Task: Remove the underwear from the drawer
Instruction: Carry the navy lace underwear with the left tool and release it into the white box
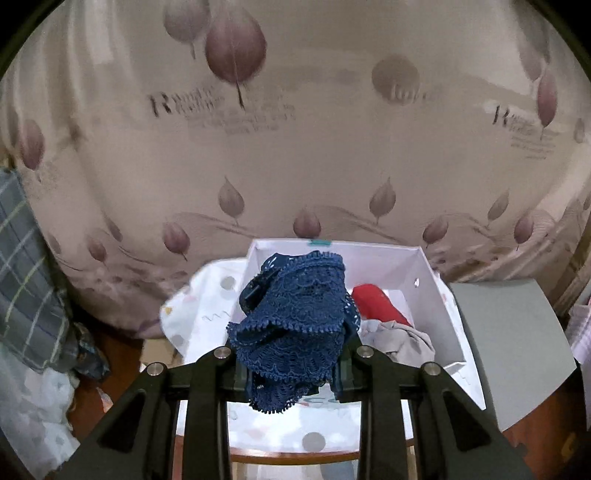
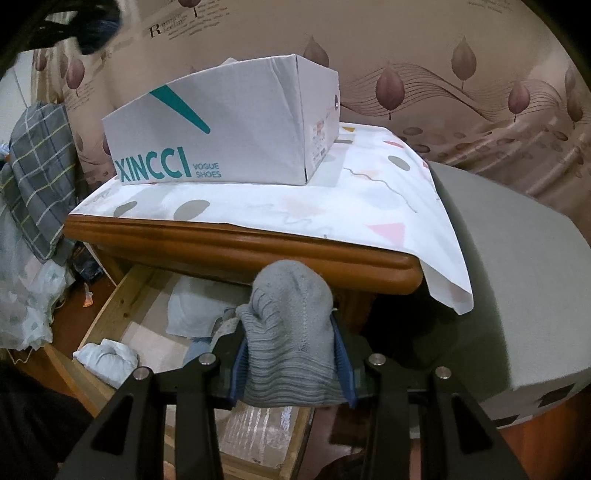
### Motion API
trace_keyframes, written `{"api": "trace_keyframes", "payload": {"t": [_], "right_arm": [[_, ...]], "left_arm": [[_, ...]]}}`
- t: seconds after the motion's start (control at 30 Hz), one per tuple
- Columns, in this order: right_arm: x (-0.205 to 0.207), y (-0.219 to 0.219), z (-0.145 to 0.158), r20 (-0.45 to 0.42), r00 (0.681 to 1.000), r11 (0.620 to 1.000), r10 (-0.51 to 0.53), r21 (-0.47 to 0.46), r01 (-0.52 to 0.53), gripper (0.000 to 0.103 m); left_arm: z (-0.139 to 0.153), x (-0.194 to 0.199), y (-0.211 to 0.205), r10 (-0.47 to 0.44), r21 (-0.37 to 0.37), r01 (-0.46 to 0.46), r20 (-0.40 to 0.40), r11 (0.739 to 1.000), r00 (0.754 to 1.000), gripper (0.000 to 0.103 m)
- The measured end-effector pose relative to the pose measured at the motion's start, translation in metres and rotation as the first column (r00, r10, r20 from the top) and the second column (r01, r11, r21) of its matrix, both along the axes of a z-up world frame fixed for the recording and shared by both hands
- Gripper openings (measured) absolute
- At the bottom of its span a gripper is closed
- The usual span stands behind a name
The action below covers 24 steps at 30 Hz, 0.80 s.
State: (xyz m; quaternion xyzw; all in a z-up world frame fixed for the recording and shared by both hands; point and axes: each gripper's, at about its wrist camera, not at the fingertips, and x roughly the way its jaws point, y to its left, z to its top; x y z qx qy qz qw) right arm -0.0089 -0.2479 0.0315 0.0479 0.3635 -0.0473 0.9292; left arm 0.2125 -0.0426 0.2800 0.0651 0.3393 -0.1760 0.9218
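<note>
My left gripper [image 1: 291, 354] is shut on blue lace underwear [image 1: 295, 325], which hangs bunched above the open white shoebox [image 1: 439, 295]. Inside the box lie a red garment [image 1: 376, 301] and a grey-beige one [image 1: 402, 338]. In the right wrist view my right gripper [image 2: 290, 354] is shut on a grey knitted garment [image 2: 291, 332], held over the open wooden drawer [image 2: 107, 314] below the nightstand top [image 2: 236, 247]. White folded cloths [image 2: 107, 356] lie in the drawer. The shoebox [image 2: 221, 122] stands on the patterned cloth [image 2: 369, 199] covering the nightstand.
A beige curtain with leaf print [image 1: 295, 129] hangs behind. A grey cushion [image 2: 517, 295] lies to the right of the nightstand. Plaid grey fabric [image 2: 37, 177] hangs at the left. A dark blurred shape [image 2: 92, 29] shows at the top left of the right wrist view.
</note>
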Motion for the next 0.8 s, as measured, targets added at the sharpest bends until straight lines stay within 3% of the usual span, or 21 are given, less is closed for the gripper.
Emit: {"api": "trace_keyframes", "payload": {"t": [0.2,0.63,0.8], "right_arm": [[-0.001,0.000,0.001,0.007,1.000,1.000,0.002,-0.005,-0.002,0.040],[0.001,-0.006,0.001,0.008,1.000,1.000,-0.029,0.001,0.029,0.040],[0.003,-0.005,0.000,-0.001,0.999,0.999,-0.033,-0.009,0.033,0.040]], "left_arm": [[-0.035,0.034,-0.018,0.019,0.092,-0.016,-0.039,0.996,0.999,0.026],[-0.089,0.083,-0.014,0.076,0.095,-0.061,-0.163,0.994,0.984,0.026],[-0.098,0.087,-0.011,0.057,0.113,-0.039,-0.160,0.993,0.986,0.027]]}}
